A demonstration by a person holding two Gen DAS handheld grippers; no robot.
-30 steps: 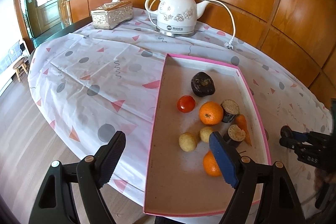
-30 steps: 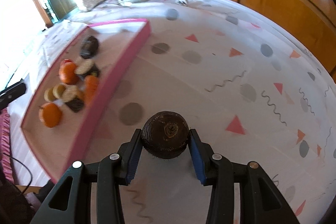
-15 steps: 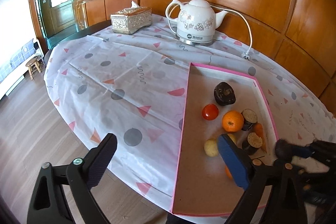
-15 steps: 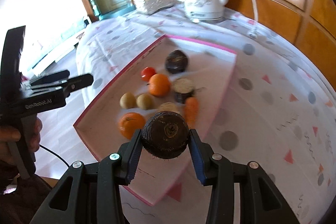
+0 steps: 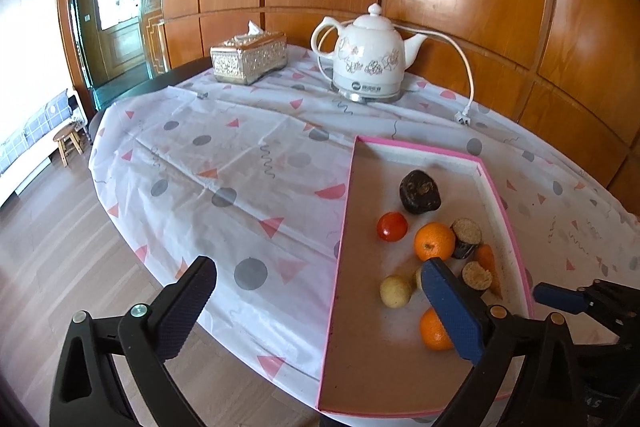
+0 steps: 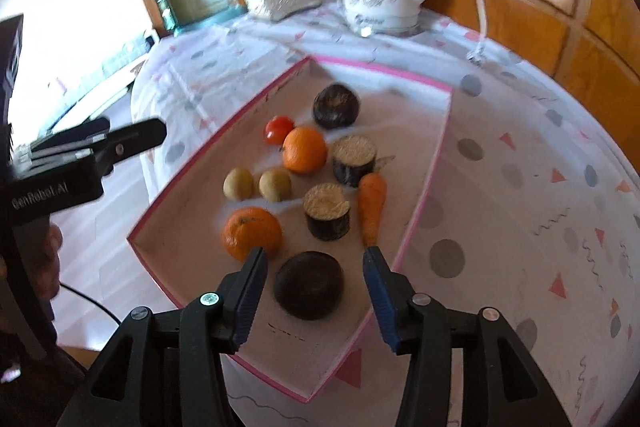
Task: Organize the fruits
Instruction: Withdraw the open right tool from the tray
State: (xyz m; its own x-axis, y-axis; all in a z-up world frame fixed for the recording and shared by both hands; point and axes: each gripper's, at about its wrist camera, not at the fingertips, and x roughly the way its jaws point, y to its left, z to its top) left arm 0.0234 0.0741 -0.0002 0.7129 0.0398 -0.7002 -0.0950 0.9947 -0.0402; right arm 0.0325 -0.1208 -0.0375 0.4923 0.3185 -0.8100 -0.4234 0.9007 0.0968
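Right gripper [image 6: 314, 277]: jaws spread wide, holding nothing, hanging over the near end of the pink tray [image 6: 424, 195].
Dark round fruit [image 6: 309, 285]: lies on the tray floor between the two blue pads, clear of both, close to the near corner.
Neighbours: an orange [image 6: 252, 234] sits just beside the left pad; a carrot [image 6: 371, 207] tip lies near the right pad.
Step in hand: judged a release; best to lift straight up and back, keeping the jaws wide so neither pad nudges the fruit, the orange or the carrot.
Left gripper [image 5: 320, 301]: jaws apart, empty, straddling the tray's left wall at the tablecloth [image 5: 224, 163] edge.
Risk: the round fruit may roll.
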